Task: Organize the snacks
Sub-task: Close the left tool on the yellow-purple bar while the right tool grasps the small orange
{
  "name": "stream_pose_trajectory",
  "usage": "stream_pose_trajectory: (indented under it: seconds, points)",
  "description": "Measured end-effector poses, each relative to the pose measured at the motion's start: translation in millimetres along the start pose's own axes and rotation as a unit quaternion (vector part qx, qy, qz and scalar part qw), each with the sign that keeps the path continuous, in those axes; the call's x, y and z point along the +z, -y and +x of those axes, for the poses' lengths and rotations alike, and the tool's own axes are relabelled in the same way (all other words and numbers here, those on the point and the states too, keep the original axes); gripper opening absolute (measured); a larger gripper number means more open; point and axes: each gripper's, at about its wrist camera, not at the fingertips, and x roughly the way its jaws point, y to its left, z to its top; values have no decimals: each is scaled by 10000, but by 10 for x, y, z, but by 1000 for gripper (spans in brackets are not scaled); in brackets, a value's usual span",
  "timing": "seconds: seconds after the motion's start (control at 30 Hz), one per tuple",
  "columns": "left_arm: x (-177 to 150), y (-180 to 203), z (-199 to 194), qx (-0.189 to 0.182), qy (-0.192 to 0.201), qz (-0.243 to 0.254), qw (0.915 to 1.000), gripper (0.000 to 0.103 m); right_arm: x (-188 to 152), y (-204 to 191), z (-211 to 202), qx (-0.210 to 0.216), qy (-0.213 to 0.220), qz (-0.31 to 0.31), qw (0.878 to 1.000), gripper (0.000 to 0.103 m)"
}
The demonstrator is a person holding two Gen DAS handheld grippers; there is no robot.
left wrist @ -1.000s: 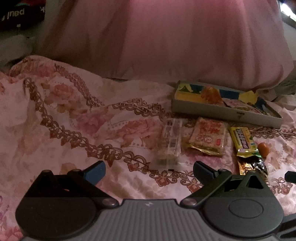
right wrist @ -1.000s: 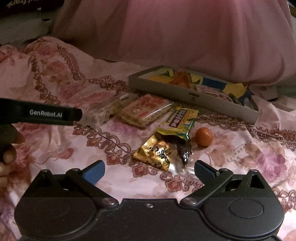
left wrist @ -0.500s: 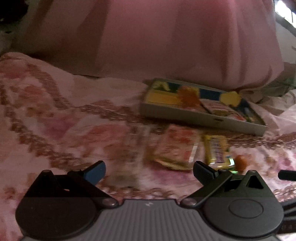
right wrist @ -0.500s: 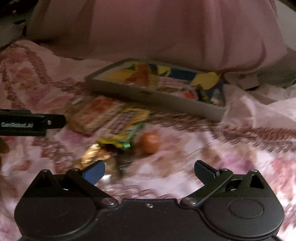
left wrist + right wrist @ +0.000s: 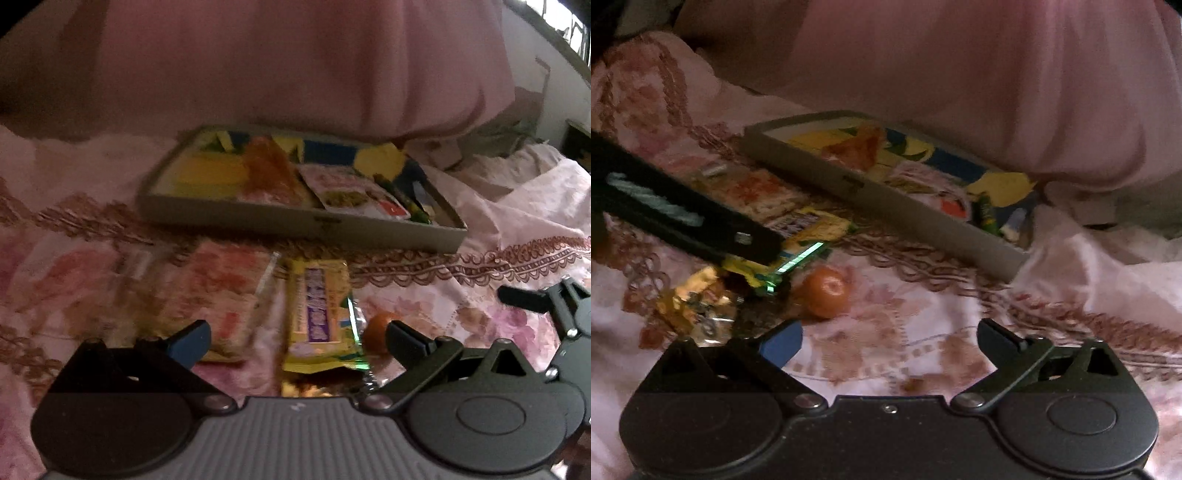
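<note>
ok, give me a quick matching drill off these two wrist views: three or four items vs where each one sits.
Items:
1. yellow snack bar
2. orange fruit
3. pink-and-white packet
4. gold wrapper

Places:
A. inside the grey tray
B. loose on the bedspread, right of the bar
C. between the left gripper's open fingers
D. nearest the right gripper's blue fingertip

Pairs: 1-C, 2-B, 3-A, 4-D

- The left wrist view sits low over the bed [image 5: 480, 258], looking forward between its tool's [image 5: 297, 338] spread fingers toward the tray [image 5: 295, 221] at 12 o'clock, with the yellow packet [image 5: 319, 314] close in front.
- The right wrist view looks from further right, low and close, with the tray [image 5: 886, 199] running toward 2 o'clock and the orange [image 5: 825, 291] near, at 11 o'clock.
- Both share the tray, packet, orange [image 5: 376, 328] and pink pillow [image 5: 295, 66]. Each shows the other tool at its edge.
</note>
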Motion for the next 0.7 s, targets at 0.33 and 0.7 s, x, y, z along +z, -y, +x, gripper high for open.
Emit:
stream_pose_trajectory:
  seconds: [0.33,0.7]
  points:
    - [173,117,272,-288,-312,235,9988,91,-26,-28,77,260,30,236,9994,81]
    - [271,82,480,-342,-716,99,9968,72,-94,-52,134,327,172,537,9979,62]
